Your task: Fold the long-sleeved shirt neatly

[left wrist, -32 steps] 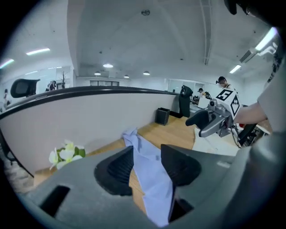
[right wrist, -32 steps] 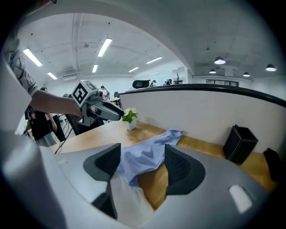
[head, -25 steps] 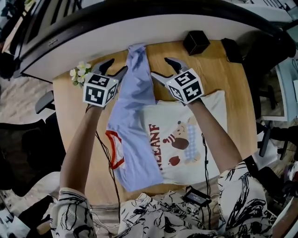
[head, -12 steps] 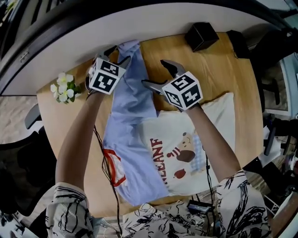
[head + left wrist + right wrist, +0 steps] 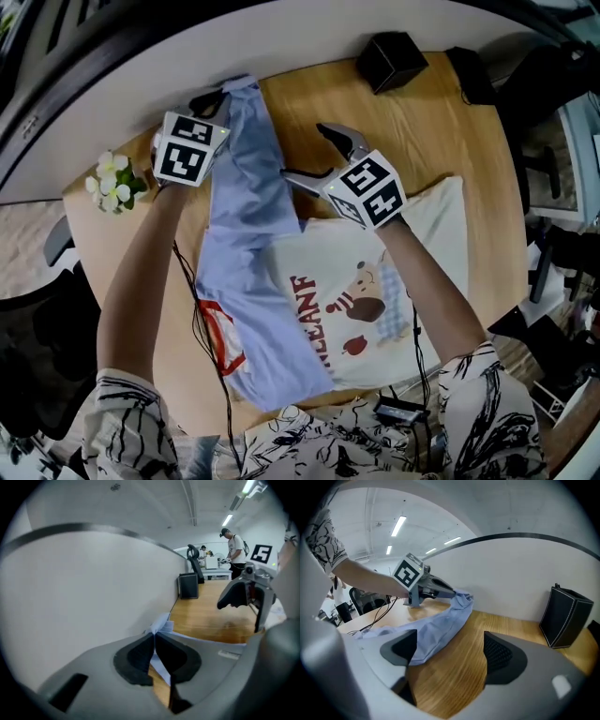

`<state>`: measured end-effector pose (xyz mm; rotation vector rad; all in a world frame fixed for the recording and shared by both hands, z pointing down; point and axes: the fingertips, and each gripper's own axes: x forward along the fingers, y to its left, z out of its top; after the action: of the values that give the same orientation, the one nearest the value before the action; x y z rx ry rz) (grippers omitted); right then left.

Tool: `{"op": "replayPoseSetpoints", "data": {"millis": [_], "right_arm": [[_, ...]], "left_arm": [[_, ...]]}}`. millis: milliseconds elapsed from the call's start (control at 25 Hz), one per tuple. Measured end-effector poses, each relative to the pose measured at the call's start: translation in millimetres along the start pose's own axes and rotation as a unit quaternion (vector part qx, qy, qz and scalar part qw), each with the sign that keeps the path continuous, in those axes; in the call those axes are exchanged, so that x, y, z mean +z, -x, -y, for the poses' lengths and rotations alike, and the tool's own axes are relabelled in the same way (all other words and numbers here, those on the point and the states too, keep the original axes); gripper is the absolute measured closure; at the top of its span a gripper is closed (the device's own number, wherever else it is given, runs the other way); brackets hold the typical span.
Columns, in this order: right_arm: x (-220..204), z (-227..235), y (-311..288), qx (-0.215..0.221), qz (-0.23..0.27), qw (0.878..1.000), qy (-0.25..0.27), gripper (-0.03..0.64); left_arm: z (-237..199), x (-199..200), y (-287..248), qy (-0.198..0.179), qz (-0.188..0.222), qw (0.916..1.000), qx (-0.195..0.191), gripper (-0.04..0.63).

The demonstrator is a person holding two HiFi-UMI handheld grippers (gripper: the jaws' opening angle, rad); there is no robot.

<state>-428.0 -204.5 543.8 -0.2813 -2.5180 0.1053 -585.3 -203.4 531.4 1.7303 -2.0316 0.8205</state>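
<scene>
Judging from the left gripper (image 5: pixel 217 94) clamped on the cuff of the sleeve (image 5: pixel 246 159) at the 11 o'clock edge of the table (image 5: pixel 441 141), and the right gripper (image 5: pixel 307 152) just opened wide and empty at the sleeve's 3 o'clock, a one-sided pull may skew the shirt (image 5: pixel 272 319) spread toward 6 o'clock.

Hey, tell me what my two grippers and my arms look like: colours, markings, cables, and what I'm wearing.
The left gripper and right gripper are grey and two-jawed, with dark pads. Each carries a white cube printed with black square markers. A thin black cable trails beside each forearm. You wear a white top with a black scribble pattern and short sleeves.
</scene>
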Motion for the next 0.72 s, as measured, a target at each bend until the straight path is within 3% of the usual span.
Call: {"op": "replayPoseSetpoints", "data": {"millis": [200,360,520,600,720], "right_arm": [[40.3,-9.5,17.1,0.002,0.045,0.999,0.026,0.163],[77.2,-41.6,24.0,0.005,0.069,0.992,0.109,0.183],[97.6,-78.2,30.2,0.008,0.082,0.982,0.169,0.280],[100.6,-95.6,33.5,0.023,0.088,0.983,0.161,0.351],[100.2,-116.2,36.2,0.038,0.098,0.983,0.151,0.382]], "left_arm": [[22.0,32.0,66.2,-0.002,0.010,0.9976,-0.069,0.575],[52.5,37.9,123.0,-0.026,0.017,0.9928,-0.116,0.575],[80.7,33.2,167.8,-0.001,0.014,0.9887,-0.149,0.576],[91.0,32.9,181.7,0.028,0.018,0.9863,-0.161,0.576],[104.2,31.0,198.6,0.037,0.023,0.9849,-0.167,0.576]]}}
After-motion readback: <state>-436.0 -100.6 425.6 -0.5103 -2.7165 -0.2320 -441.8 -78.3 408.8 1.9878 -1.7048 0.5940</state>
